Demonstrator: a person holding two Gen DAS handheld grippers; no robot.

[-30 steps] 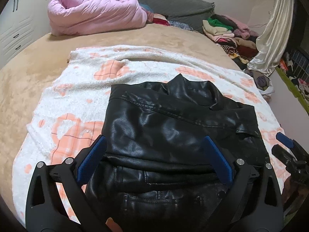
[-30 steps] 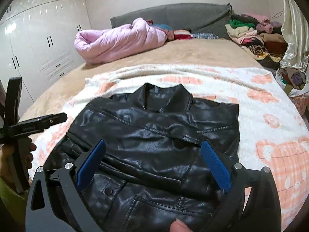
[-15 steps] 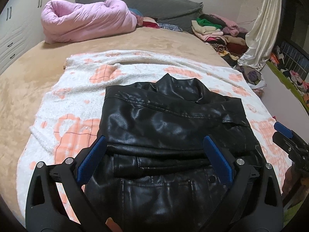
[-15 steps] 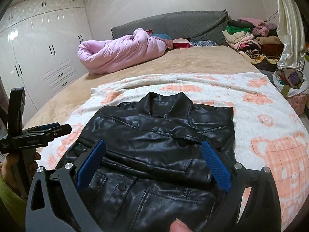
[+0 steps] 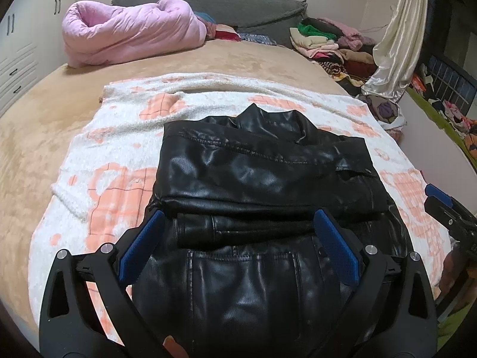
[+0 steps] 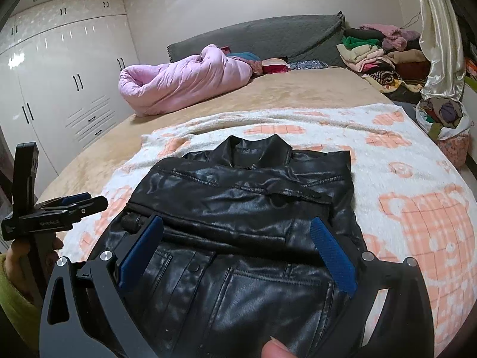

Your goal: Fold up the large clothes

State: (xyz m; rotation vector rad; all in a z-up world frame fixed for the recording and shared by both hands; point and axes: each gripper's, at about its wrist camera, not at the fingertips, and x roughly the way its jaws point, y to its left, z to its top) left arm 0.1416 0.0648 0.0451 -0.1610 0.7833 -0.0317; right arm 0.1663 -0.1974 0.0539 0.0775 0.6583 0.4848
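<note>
A black leather jacket lies on a white blanket with orange patterns, sleeves folded across its front, collar toward the headboard. My left gripper hovers open above the jacket's lower half, nothing between its blue pads. My right gripper is open too, above the same lower part. The left gripper also shows at the left edge of the right wrist view, held by a hand. The right gripper shows at the right edge of the left wrist view.
A rolled pink duvet lies near the grey headboard. Piled clothes sit at the far right, beside a cream curtain. White wardrobes stand on the left. Tan bed cover surrounds the blanket.
Both grippers have pulled back and risen from the jacket, so more of its lower half with the pockets shows. The jacket itself stays folded in place.
</note>
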